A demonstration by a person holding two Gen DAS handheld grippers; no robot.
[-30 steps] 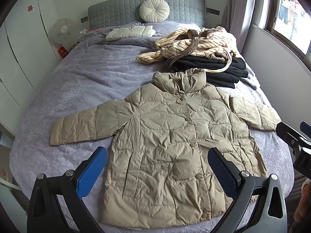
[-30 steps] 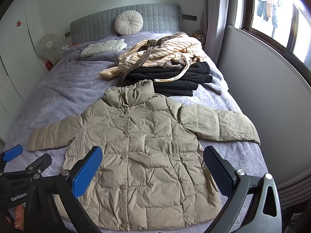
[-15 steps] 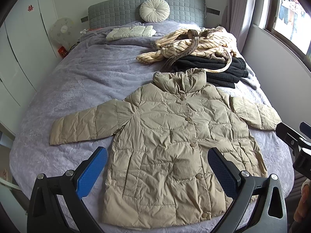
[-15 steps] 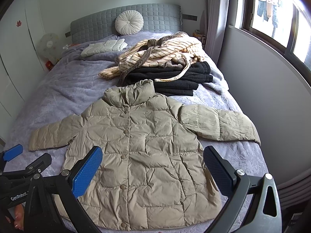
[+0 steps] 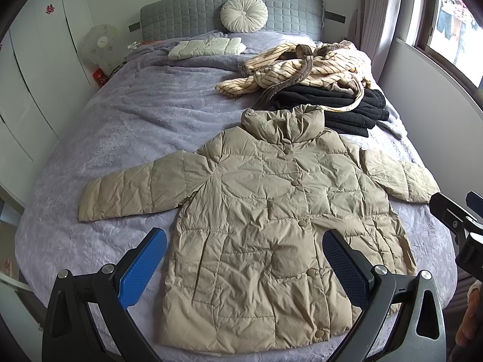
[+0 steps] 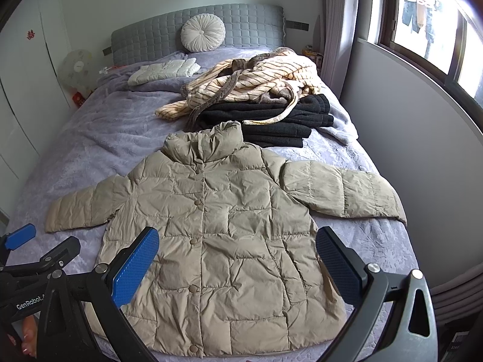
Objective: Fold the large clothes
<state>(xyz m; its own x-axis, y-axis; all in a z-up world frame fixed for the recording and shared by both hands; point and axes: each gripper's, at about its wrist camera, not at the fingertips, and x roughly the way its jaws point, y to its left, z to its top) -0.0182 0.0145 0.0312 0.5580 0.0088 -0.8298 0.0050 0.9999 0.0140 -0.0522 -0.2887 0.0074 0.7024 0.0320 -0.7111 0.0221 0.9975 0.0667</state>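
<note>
While the coat [image 5: 271, 226] lies face up and buttoned on the bed [image 5: 120, 126], its left sleeve [image 5: 132, 190] reaches out flat, the body sits in the middle, and the right sleeve [image 6: 341, 193] angles toward the bed's edge, likely spread so each sleeve can be turned inward. Behind it, folded clothes [image 6: 271, 120] sit stacked. Both claws hang above the hem: left gripper [image 5: 244, 268] gapes wide, empty; right gripper [image 6: 238, 262] likewise wide, touching nothing.
</note>
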